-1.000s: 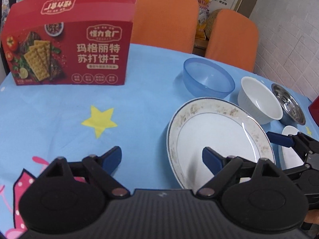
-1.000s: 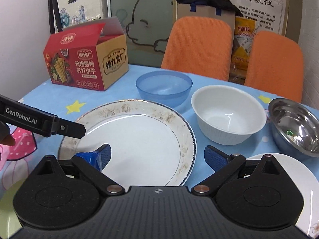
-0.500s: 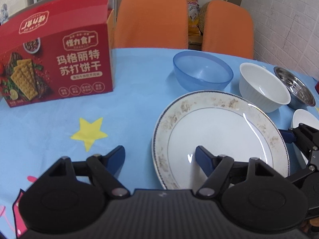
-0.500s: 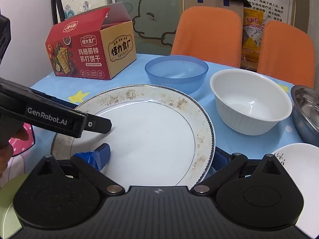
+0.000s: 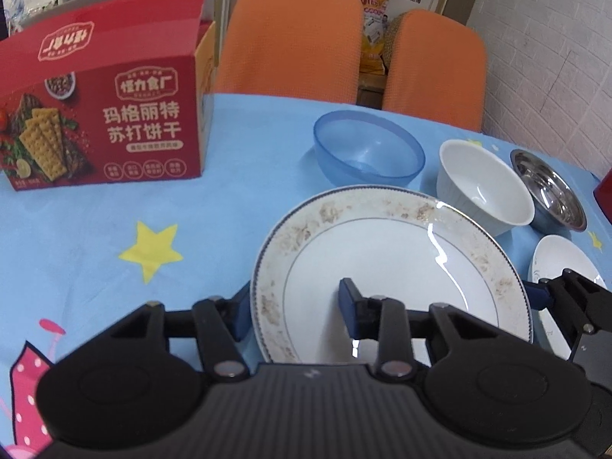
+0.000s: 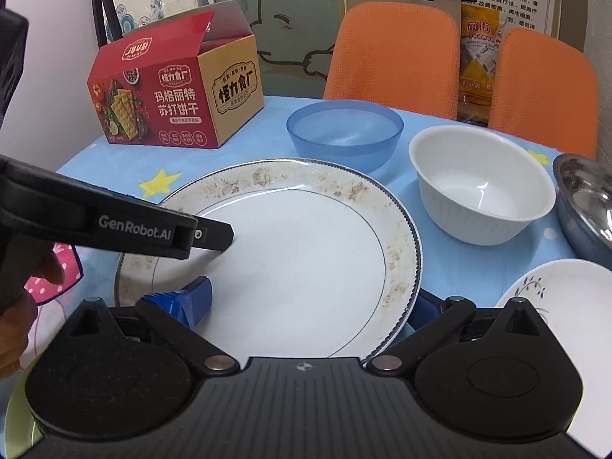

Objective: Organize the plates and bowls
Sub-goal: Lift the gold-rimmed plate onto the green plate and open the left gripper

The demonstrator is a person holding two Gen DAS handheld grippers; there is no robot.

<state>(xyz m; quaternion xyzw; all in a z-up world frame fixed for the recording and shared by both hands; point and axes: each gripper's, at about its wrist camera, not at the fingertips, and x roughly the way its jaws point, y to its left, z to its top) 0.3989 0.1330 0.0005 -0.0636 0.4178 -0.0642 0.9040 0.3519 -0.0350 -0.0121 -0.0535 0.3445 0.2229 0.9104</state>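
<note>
Both claws straddling rim of big white plate w/ speckled gold border [image 5: 397,252], which looks lifted off blue star-print tabletop [image 5: 95,229].
L claw [image 5: 294,306]: one finger over plate, one under; R claw [image 6: 306,302] same on opp. edge, jaws apart, contact unclear. Behind plate: translucent blue bowl [image 6: 344,130], white ribbed bowl [image 6: 482,187], steel bowl [image 5: 550,191]; small white plate [image 6: 566,306] at right.

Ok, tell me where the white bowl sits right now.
In the right wrist view the white bowl stands right of centre, between the blue bowl and the steel bowl, behind the large plate.
</note>
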